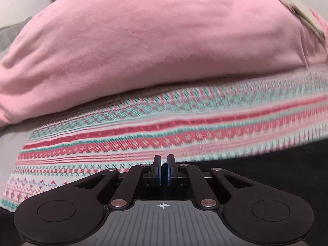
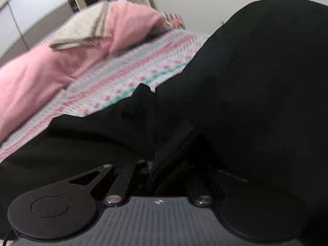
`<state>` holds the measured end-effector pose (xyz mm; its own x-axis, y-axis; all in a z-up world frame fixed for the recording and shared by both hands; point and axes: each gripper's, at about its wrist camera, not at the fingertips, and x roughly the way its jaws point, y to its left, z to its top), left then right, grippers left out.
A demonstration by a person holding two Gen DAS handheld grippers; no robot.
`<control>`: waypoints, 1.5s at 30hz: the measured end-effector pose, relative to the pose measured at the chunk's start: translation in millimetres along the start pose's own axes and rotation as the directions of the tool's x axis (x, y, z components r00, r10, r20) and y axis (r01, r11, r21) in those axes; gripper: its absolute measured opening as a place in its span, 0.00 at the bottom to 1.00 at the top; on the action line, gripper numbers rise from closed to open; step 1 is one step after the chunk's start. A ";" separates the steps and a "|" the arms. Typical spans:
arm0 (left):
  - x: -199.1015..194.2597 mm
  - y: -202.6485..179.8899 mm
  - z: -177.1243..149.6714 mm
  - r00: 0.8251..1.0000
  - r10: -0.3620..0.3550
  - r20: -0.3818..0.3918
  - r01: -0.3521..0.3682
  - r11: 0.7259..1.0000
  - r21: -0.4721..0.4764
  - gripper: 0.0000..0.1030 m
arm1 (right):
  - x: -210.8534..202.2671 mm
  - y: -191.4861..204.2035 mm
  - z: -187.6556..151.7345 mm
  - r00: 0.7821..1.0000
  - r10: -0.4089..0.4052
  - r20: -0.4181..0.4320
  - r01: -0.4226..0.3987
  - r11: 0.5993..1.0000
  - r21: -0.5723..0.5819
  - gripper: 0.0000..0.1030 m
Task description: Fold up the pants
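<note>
The left claw (image 1: 164, 164), clenched on a dark fold of the black pants (image 1: 266, 164), sits at their edge nearest the patterned blanket (image 1: 143, 127), while the right claw (image 2: 164, 164) is buried in them, its grip untellable.

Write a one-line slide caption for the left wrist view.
Left gripper pinched shut at the edge of black pants on a patterned blanket.

Bed w/ patterned pink-teal blanket (image 1: 143, 127), pink duvet (image 1: 143, 41) piled behind, folded beige cloth (image 2: 82, 30) on top, white wall (image 2: 205, 0), pale cupboard doors (image 2: 30, 6).
</note>
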<state>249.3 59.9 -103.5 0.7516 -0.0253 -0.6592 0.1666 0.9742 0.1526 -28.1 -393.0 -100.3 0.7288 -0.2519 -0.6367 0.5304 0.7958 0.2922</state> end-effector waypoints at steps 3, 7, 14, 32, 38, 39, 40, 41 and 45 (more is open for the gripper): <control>-13.8 20.8 9.5 0.999 0.010 0.032 -0.007 0.996 -0.087 0.11 | -14.7 1.4 16.1 0.998 0.056 0.015 -0.057 0.998 0.024 0.35; -26.1 45.7 23.3 0.999 0.022 0.027 -0.016 0.980 -0.199 0.11 | -27.9 -2.1 58.4 0.967 0.251 -0.030 -0.246 0.962 0.115 0.57; -78.3 42.7 28.3 0.998 -0.054 -0.030 0.043 0.956 -0.290 0.11 | 11.0 -10.7 115.0 0.954 0.226 -0.198 -0.219 0.974 0.055 0.57; -92.4 43.6 -33.6 0.978 -0.167 -0.122 0.095 0.888 -0.451 0.16 | 17.9 89.2 114.7 0.994 -0.083 0.067 0.101 0.935 -0.341 0.14; -86.5 47.7 -34.3 0.978 -0.155 -0.137 0.077 0.888 -0.453 0.16 | 60.0 78.8 109.1 0.981 -0.193 0.027 0.188 0.906 -0.378 0.19; -84.8 48.8 -35.0 0.980 -0.142 -0.136 0.067 0.891 -0.449 0.16 | 74.9 75.2 107.1 0.975 -0.220 -0.010 0.200 0.903 -0.381 0.19; -85.0 49.8 -35.1 0.984 -0.120 -0.135 0.049 0.898 -0.438 0.16 | 90.5 72.4 104.7 0.967 -0.254 -0.034 0.222 0.898 -0.381 0.19; -86.2 50.4 -35.6 0.987 -0.092 -0.135 0.025 0.903 -0.428 0.16 | 101.9 71.1 102.7 0.957 -0.287 -0.051 0.247 0.890 -0.384 0.19; -87.9 66.5 -37.9 0.989 -0.071 -0.130 0.005 0.893 -0.450 0.16 | 108.3 76.3 101.5 0.948 -0.316 -0.049 0.275 0.884 -0.379 0.19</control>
<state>170.1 135.4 -63.3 0.6488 -0.0649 -0.7581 -0.1348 0.9708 -0.1985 135.2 -415.4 -74.5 0.5020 -0.4631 -0.7304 0.5047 0.8427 -0.1874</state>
